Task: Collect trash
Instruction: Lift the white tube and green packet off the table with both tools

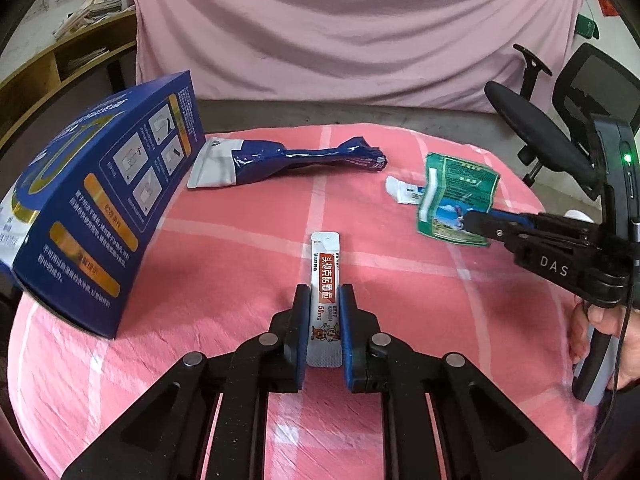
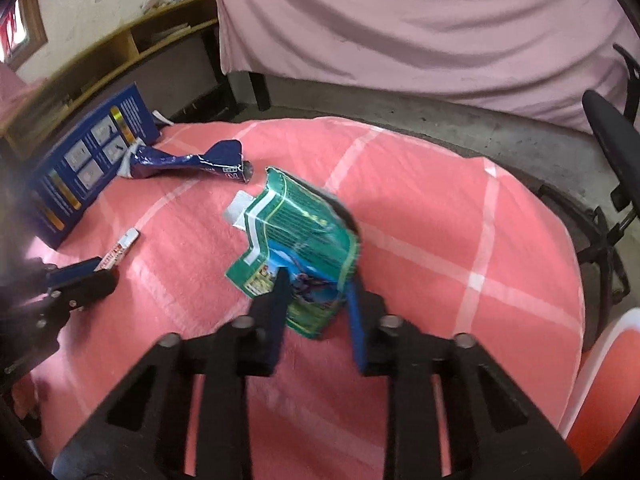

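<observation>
On a pink-checked worktop (image 1: 400, 280), the left tool (image 1: 325, 300) pinches a white sachet (image 1: 325, 276); the right tool (image 2: 318, 292) clamps a crumpled green packet (image 2: 296, 232). Only the left view shows the hand (image 1: 600, 340) gripping the right tool.

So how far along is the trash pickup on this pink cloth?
Nothing looks binned yet. In hand: the left gripper clamps the white sachet, and the right gripper pinches the green packet. Left: the twisted blue wrapper, the small white tube and the blue box.
</observation>
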`<action>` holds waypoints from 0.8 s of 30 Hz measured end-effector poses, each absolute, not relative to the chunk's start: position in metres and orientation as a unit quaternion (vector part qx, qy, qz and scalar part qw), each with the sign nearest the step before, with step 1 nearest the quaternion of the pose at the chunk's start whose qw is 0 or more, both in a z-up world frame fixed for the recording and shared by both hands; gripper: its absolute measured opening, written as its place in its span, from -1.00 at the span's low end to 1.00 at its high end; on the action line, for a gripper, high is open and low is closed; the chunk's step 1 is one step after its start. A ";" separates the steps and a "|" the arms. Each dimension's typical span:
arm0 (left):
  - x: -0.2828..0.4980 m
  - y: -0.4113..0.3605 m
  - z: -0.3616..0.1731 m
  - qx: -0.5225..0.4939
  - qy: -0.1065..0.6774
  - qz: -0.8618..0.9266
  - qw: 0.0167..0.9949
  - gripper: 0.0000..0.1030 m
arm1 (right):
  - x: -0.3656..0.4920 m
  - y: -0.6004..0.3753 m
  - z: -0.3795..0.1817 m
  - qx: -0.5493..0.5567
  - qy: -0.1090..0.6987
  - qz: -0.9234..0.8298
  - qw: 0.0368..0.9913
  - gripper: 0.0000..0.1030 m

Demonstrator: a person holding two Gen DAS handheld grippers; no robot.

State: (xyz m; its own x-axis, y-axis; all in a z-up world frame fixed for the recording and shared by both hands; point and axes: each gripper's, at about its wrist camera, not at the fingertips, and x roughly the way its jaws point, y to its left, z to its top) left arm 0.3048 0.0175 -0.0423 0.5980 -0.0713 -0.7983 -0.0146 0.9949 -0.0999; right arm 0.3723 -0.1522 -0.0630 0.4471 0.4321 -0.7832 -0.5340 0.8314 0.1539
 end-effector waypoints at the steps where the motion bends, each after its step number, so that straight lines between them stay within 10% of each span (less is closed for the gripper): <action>1: 0.302 0.017 -0.041 -0.050 0.444 -0.016 0.894 -0.78 | 0.370 -0.154 -0.062 -0.051 0.439 0.290 0.849 -0.43; 24: 0.244 -0.047 0.043 -0.065 0.239 -0.059 0.967 -0.78 | 0.252 -0.218 0.006 -0.047 0.145 0.273 0.950 -0.63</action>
